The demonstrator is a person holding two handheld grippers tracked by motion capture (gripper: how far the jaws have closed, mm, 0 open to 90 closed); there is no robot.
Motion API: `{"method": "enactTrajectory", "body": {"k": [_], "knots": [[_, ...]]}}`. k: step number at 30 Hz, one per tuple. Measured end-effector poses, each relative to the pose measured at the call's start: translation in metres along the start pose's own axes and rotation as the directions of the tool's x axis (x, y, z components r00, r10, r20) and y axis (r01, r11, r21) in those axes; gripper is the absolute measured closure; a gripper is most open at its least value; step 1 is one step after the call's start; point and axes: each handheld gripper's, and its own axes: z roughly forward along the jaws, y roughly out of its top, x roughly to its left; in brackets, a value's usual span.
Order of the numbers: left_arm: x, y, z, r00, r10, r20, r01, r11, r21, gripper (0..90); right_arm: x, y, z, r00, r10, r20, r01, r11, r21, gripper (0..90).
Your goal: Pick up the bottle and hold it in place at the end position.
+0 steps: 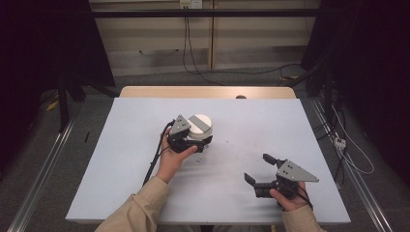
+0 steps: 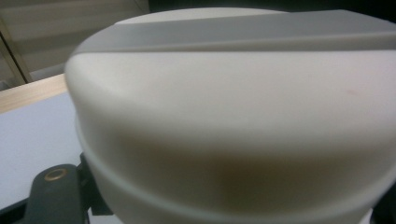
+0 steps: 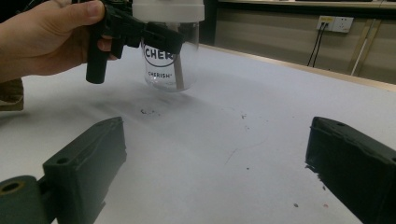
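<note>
From the high view, the left gripper [image 1: 196,140] sits near the middle of the pale grey table [image 1: 121,183], its jaws drawn in on a clear glass jar with a broad white lid [image 1: 199,126]. The jar stands between those jaws with its long axis upright, the lid rising above them. The right gripper [image 1: 258,169] rests well apart, toward the near right edge; its jaws stand wide with nothing between them and point across the table toward the jar. So the jar lies well ahead of the right jaws, while the left hand [image 1: 170,159] is already on it.

In the left gripper view, the white lid [image 2: 233,116] looms just above and ahead of the jaws, blurred by nearness, a grey band across its top. Dark jaw parts show at the lower corners, close under the lid's skirt.

In the right gripper view, the two black jaws rise from the bottom corners, far apart, with bare table between. Beyond them, up and to the left, the jar [image 3: 168,60] appears upright with printed lettering and a slim stick inside it. The left gripper [image 3: 135,32] clamps it just below the lid, and the base seems to hang slightly clear of the table, though I cannot be sure. Any move on the lid would, I judge, fall to the free right gripper, reaching forward.
</note>
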Motion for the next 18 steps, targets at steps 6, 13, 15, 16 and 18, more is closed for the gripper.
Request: {"method": "enactTrajectory", "body": {"k": [6,13,15,16,18], "knots": [[0.0022,-0.0017,0.0023,1.0,0.003,-0.009,-0.003,1.0,0.004,18.4,0.0,0.0,0.0,1.0,-0.001,0.002,0.001,1.0,0.002,4.1],[0.0029,-0.0038,0.0061,0.9999,0.006,-0.011,-0.006,0.9999,0.01,18.5,0.0,-0.0001,0.0003,1.0,-0.003,0.001,0.003,1.0,0.003,4.1],[0.0038,-0.004,0.0065,0.9999,0.005,-0.014,-0.005,0.9999,0.01,18.4,0.0004,-0.0001,0.0006,1.0,0.0,0.002,0.0,1.0,0.004,4.1],[0.0041,-0.0041,0.0069,0.9999,0.004,-0.014,-0.004,0.9999,0.01,18.5,0.0004,-0.0002,0.0006,1.0,-0.003,0.001,0.003,1.0,0.005,4.1],[0.0047,-0.0044,0.0074,0.9999,-0.001,-0.015,0.002,1.0,0.007,18.5,0.0006,-0.0003,0.0008,1.0,-0.002,-0.001,0.002,1.0,0.006,4.1]]}}
